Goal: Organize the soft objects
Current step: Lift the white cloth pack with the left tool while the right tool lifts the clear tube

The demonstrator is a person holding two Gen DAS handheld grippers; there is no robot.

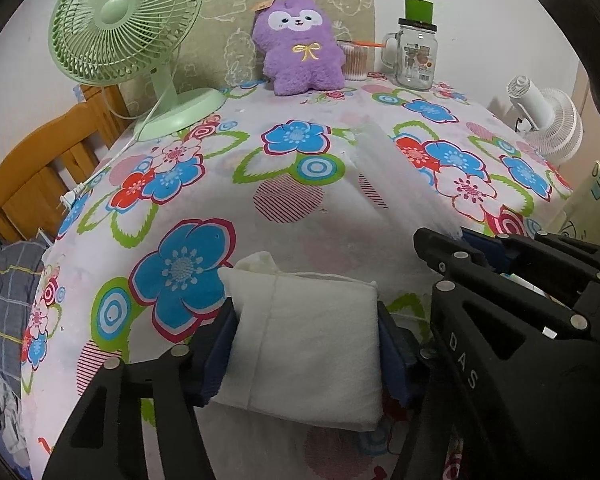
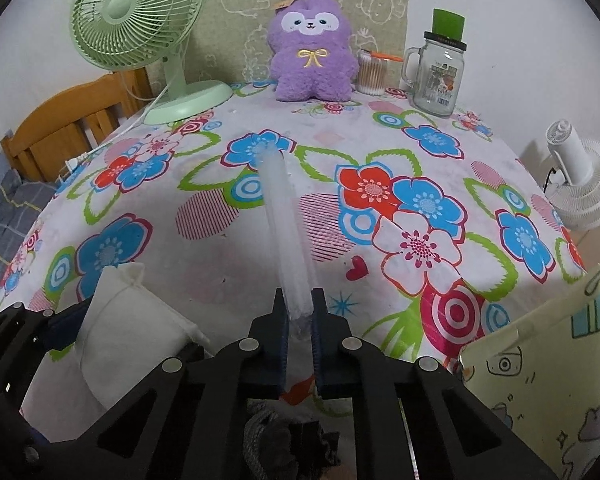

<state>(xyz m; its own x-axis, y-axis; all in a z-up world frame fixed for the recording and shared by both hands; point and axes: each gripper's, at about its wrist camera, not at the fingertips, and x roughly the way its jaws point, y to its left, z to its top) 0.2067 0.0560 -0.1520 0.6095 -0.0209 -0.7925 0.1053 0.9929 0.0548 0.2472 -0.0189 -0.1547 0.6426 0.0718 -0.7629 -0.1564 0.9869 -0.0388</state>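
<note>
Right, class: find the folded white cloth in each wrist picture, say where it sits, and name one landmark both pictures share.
Left wrist view: the folded white cloth is bottom centre, clamped between the left hand-held gripper's blue pads.
Right wrist view: the same cloth is at the lower left, beside the right hand-held gripper.
Shared landmark: the purple plush toy at the table's far edge.

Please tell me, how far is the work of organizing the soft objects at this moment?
Done: nothing looks put away yet. In hand: the left gripper squeezes a folded white cloth, and the right gripper is shut on the edge of a clear plastic bag lying on the flowered tablecloth. Left: probably getting the cloth into the bag; the purple plush toy sits untouched at the back.
</note>
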